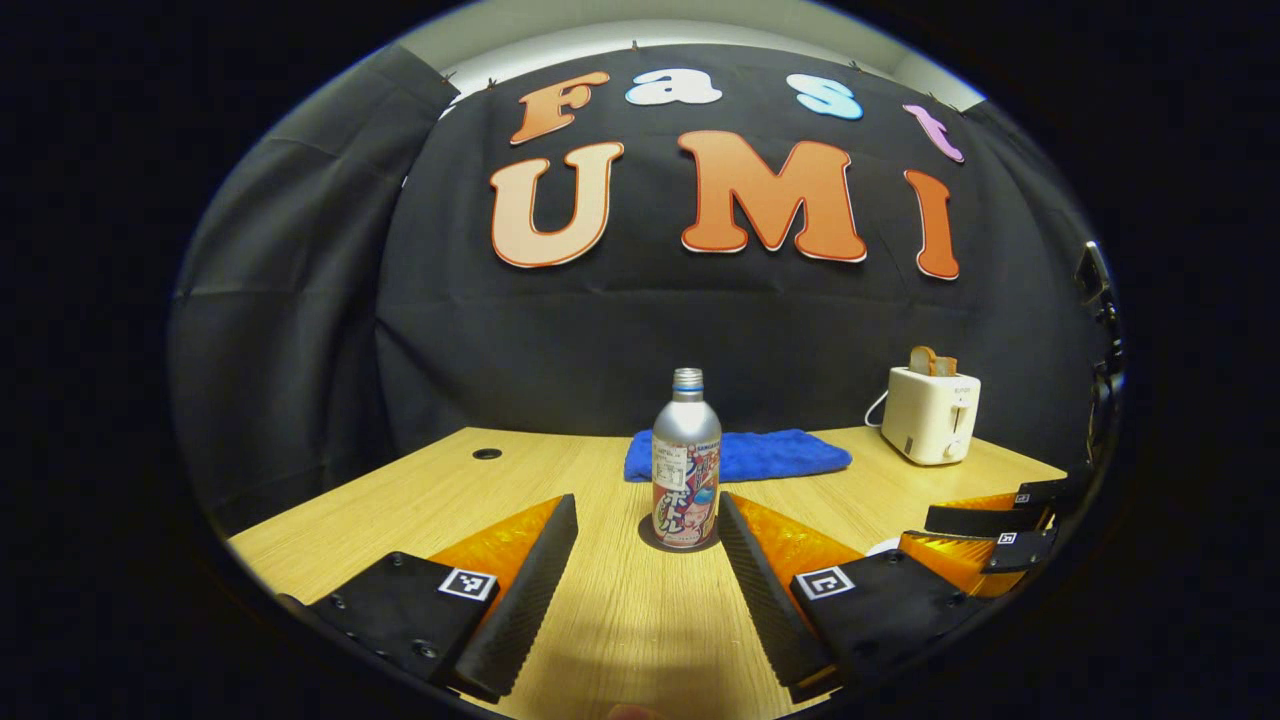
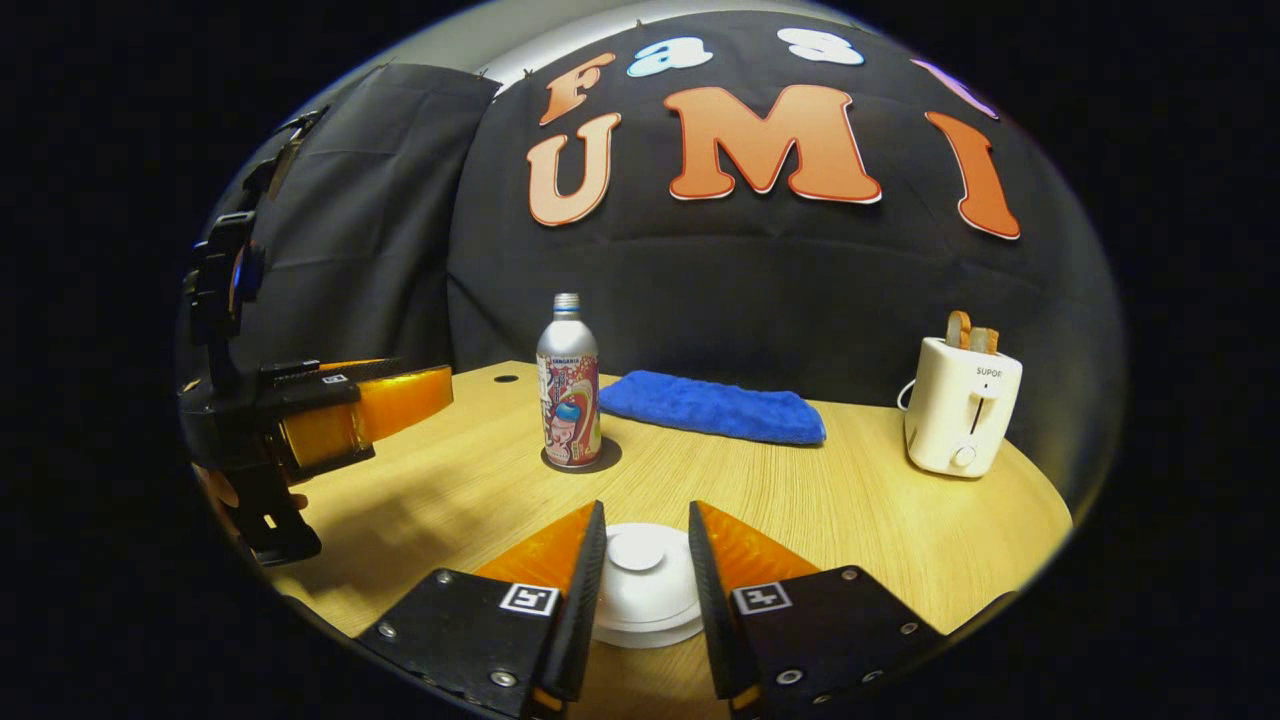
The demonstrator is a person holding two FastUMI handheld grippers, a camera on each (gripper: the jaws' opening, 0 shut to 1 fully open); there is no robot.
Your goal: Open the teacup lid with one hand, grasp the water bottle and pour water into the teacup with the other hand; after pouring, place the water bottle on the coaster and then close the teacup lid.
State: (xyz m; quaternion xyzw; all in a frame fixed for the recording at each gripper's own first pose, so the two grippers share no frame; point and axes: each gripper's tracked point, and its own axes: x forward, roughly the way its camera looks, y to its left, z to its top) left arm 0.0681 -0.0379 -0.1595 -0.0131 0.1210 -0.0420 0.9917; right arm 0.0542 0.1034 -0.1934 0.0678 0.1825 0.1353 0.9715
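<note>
One silver aluminium water bottle [image 1: 686,470], label printed "SANGARIA", stands on a dark round coaster [image 1: 648,535] ahead of the left gripper [image 1: 648,520], fingers apart.
The right gripper [image 2: 646,545], fingers parted, flanks one white teacup lid [image 2: 645,580], seemingly not touching.

bottle [image 2: 569,385] on coaster [image 2: 606,458], towel [image 2: 712,406] behind, toaster [image 2: 960,417] right

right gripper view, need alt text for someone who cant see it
The right claw sits over a white teacup lid, one finger on each side of its knob, contact unclear. Beyond it on the wooden table, a water bottle stands on a dark coaster, with a blue towel and white toaster behind. The left claw hovers at left.
</note>
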